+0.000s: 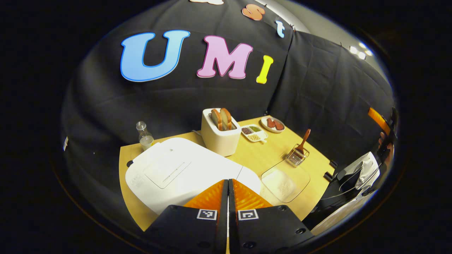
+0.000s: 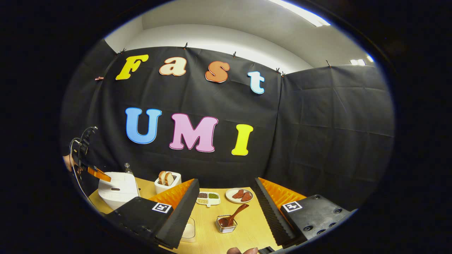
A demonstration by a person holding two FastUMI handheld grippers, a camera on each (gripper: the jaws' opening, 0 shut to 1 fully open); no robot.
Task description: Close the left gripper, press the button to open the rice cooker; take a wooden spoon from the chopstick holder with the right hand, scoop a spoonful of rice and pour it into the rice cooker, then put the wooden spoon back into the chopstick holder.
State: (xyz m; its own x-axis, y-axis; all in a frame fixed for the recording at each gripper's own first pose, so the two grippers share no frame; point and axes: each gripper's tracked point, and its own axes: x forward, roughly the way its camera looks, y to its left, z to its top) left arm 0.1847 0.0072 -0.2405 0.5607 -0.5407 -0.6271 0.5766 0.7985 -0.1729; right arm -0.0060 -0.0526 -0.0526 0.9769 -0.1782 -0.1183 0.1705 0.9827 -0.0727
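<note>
The white rice cooker (image 1: 176, 169) sits on the left of the wooden table with its lid down. My left gripper (image 1: 227, 181) is shut with nothing between its orange fingers, hovering just above the cooker's near front edge; in the right gripper view this left gripper (image 2: 94, 173) hangs over the rice cooker (image 2: 116, 188). The wooden spoon (image 2: 237, 212) leans in the wire chopstick holder (image 2: 226, 225), ahead of and below my right gripper (image 2: 226, 182), which is open and empty. A clear container of rice (image 1: 285, 180) lies beside the holder (image 1: 297, 156).
A toaster (image 1: 220, 135) with two bread slices stands behind the cooker, next to a small bottle (image 1: 144, 135). A sectioned dish of grains (image 1: 254, 133) and a plate (image 1: 273, 124) with red pieces are at the table's back. A hand (image 2: 242, 250) shows at the bottom edge.
</note>
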